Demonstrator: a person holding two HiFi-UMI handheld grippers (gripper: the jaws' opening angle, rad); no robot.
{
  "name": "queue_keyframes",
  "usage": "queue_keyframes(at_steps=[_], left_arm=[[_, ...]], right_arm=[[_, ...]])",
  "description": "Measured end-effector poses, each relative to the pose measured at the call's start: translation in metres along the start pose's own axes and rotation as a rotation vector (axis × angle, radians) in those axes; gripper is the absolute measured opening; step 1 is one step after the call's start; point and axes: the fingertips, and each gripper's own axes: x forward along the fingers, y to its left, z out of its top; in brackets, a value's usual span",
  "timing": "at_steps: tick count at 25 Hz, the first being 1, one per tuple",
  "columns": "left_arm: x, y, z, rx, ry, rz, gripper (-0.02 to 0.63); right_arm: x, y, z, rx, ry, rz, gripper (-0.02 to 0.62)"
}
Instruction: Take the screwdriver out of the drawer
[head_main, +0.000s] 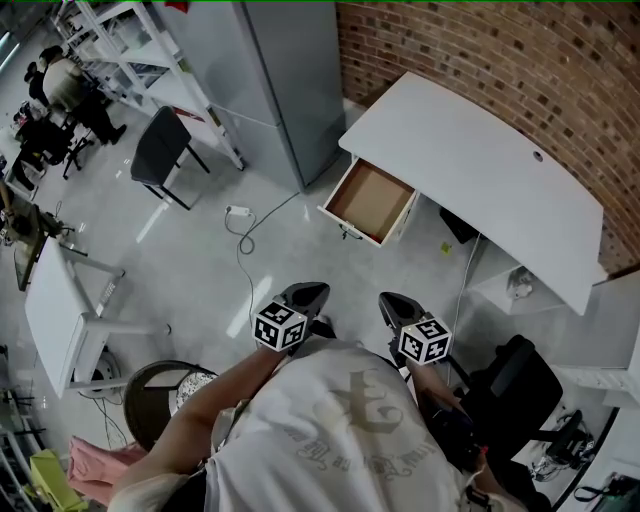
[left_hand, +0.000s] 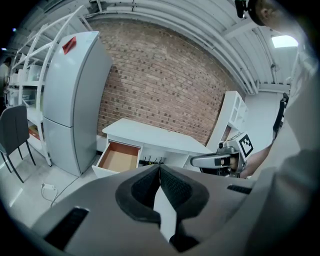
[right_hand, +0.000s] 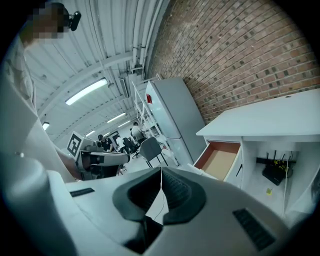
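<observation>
The drawer (head_main: 370, 200) stands pulled out of the white desk (head_main: 470, 160), and only its bare brown bottom shows. It also appears in the left gripper view as the drawer (left_hand: 119, 157) and in the right gripper view as the drawer (right_hand: 220, 159). I see no screwdriver in any view. My left gripper (head_main: 310, 293) and right gripper (head_main: 392, 300) are held side by side close to the person's body, well short of the desk. The left gripper (left_hand: 159, 170) is shut with nothing in it. The right gripper (right_hand: 161, 172) is likewise shut and empty.
A grey fridge (head_main: 290, 70) stands left of the desk against the brick wall. A black chair (head_main: 160, 145) sits further left. A white plug and cable (head_main: 245, 235) lie on the floor before the drawer. A black office chair (head_main: 515, 385) is at my right and a white table (head_main: 55, 310) at my left.
</observation>
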Motion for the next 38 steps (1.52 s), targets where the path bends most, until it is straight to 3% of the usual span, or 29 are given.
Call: queue_keyframes(at_steps=[11, 22, 38], left_arm=[[0.011, -0.009, 0.007, 0.048, 0.009, 0.006, 0.021], [0.037, 0.022, 0.006, 0.015, 0.044, 0.007, 0.021], [0.08, 0.092, 0.074, 0.056, 0.02, -0.104, 0.021]], right_arm=[[-0.005, -0.014, -0.001, 0.039, -0.003, -0.003, 0.024], [0.018, -0.029, -0.005, 0.058, 0.045, -0.032, 0.023], [0.084, -0.069, 0.067, 0.044, 0.015, -0.127, 0.023]])
